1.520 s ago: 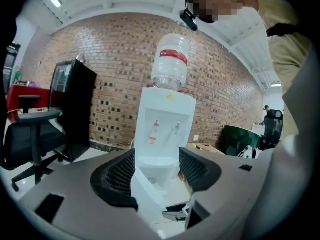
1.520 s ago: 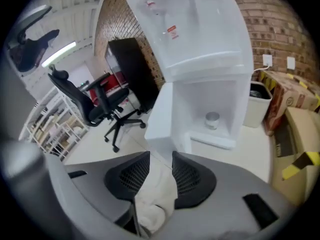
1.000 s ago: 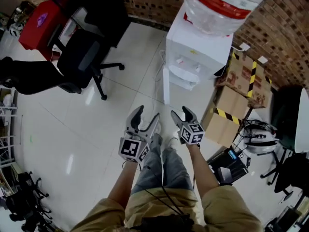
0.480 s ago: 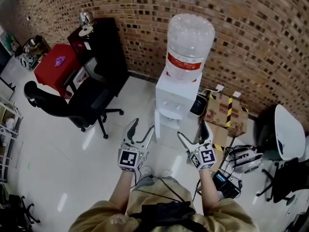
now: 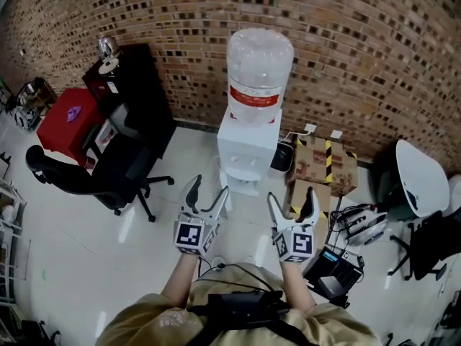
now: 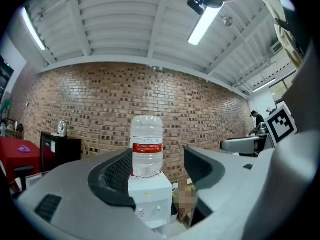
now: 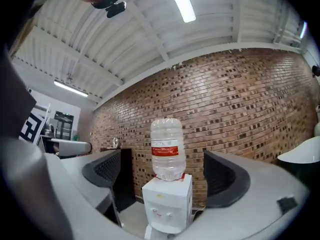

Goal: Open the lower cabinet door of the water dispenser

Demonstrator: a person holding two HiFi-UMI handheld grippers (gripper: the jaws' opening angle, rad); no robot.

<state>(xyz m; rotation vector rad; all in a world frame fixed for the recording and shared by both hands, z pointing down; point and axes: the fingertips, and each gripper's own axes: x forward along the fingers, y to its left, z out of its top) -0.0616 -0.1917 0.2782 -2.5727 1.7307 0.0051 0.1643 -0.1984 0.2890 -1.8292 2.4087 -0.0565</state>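
The white water dispenser (image 5: 247, 148) stands against the brick wall with a big clear bottle (image 5: 259, 67) on top. Its taps face me; the lower cabinet door is hidden from the head view. My left gripper (image 5: 208, 189) is held open in the air, short of the dispenser, with nothing between its jaws. My right gripper (image 5: 292, 200) is beside it, its jaws wide apart and closing a little, also empty. In the left gripper view the dispenser (image 6: 150, 199) sits framed between the jaws, far off. The right gripper view shows the dispenser (image 7: 167, 204) the same way.
A black office chair (image 5: 94, 175) stands left of the dispenser, with a red cabinet (image 5: 65, 117) and a black cabinet (image 5: 133, 85) behind it. Taped cardboard boxes (image 5: 320, 164) sit just right of the dispenser. A white chair (image 5: 421, 179) and a black device (image 5: 335, 265) are at the right.
Both grippers have risen and now point level at the dispenser. The right jaws have spread wider. The head view has lifted and takes in the whole bottle and wall.
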